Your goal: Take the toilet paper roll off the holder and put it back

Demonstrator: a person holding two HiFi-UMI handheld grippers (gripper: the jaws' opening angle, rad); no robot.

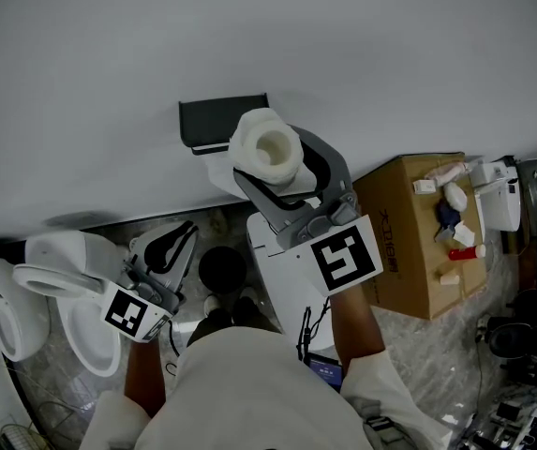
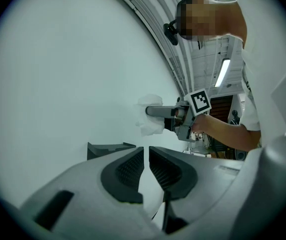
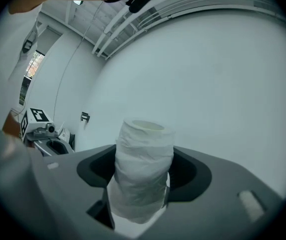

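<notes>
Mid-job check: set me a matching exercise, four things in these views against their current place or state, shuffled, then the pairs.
Things:
1. toilet paper roll
2. holder
3. left tool
4. cardboard box

States:
A. jaws together, nothing between
B. on the floor, small items on top
C. clamped in the right tool
D. dark, on the wall, no roll on it

Pairs: 1-C, 2-D, 3-A, 4-B
</notes>
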